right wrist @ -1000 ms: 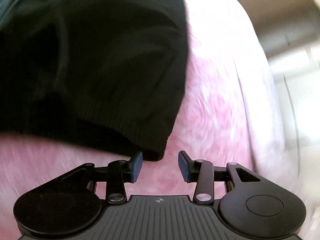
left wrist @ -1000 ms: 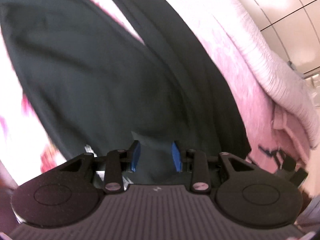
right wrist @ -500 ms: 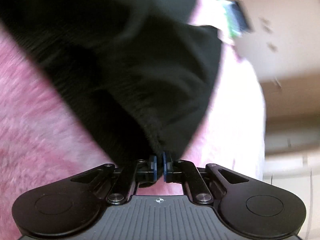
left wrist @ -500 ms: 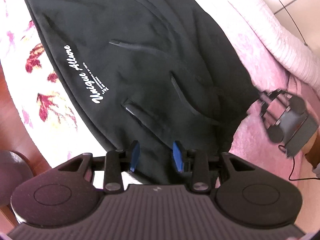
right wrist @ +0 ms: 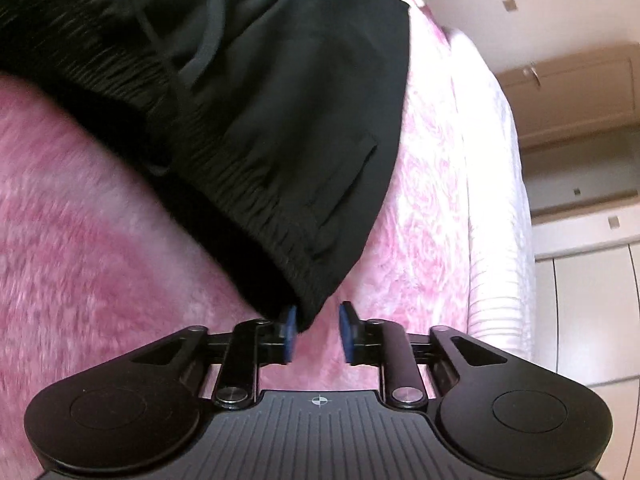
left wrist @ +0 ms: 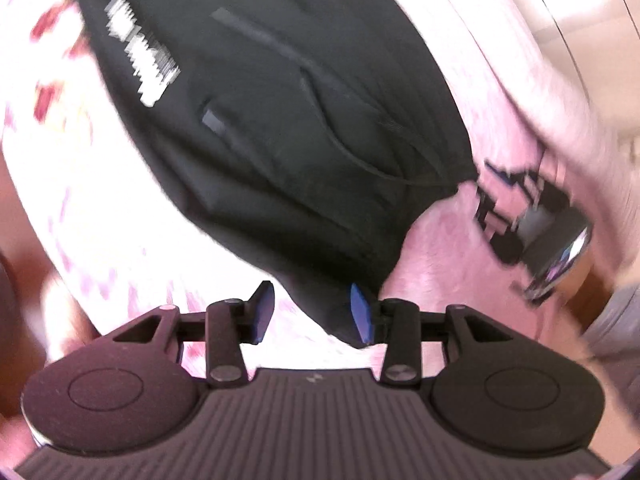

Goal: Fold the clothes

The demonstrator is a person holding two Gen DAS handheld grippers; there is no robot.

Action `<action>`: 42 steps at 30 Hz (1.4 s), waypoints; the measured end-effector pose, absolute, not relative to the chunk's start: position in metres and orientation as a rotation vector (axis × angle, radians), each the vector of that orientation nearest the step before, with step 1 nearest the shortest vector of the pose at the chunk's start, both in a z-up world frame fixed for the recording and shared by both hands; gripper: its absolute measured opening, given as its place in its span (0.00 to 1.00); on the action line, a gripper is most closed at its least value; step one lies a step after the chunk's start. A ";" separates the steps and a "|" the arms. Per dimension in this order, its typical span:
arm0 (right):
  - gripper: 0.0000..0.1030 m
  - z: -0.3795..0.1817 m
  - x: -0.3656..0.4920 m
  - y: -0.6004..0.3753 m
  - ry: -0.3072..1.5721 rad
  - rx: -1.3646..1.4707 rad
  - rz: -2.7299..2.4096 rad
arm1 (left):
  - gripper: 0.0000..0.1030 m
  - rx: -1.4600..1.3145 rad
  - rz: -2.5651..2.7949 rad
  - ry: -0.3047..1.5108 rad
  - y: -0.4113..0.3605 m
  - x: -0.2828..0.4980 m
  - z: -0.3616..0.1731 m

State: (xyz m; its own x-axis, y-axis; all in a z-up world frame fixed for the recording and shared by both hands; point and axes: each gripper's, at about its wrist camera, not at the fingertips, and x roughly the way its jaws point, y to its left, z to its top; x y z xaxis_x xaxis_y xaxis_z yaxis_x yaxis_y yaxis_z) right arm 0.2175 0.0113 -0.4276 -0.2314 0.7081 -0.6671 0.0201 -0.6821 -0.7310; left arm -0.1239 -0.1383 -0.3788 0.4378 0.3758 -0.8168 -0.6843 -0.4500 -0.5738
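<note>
Lying on a fuzzy pink blanket (right wrist: pixel 100 220), black trousers (right wrist: pixel 280 120) show a ribbed elastic waistband (right wrist: pixel 224 184); left tongs (left wrist: pixel 310 314) and right tongs (right wrist: pixel 318 334) gape open at their edges.

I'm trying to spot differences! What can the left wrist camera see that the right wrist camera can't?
Only the left wrist view shows blurred white lettering on the black garment and the right gripper from outside. Only the right wrist view shows the gathered waistband and cupboard doors. Both show the garment on pink bedding, and each view's own gripper open.
</note>
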 end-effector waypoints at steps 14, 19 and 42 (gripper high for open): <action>0.00 -0.410 0.211 0.046 -0.394 -1.398 2.138 | 0.01 -1.788 1.166 -0.121 -0.149 -0.124 -0.404; 0.00 -0.359 0.222 0.038 -0.417 -1.395 2.014 | 0.02 -1.682 1.050 -0.144 -0.159 -0.145 -0.356; 0.03 -0.394 0.231 0.014 -0.727 -1.358 2.109 | 0.01 -1.712 1.100 0.044 -0.144 -0.115 -0.416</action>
State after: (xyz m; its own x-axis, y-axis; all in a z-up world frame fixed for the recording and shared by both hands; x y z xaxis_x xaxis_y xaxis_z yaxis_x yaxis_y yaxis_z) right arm 0.2305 0.0136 -0.3938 -0.3589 0.6779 -0.6416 -0.1388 -0.7185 -0.6815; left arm -0.1153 -0.1438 -0.4162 0.5760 0.4569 -0.6778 -0.5099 -0.4473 -0.7348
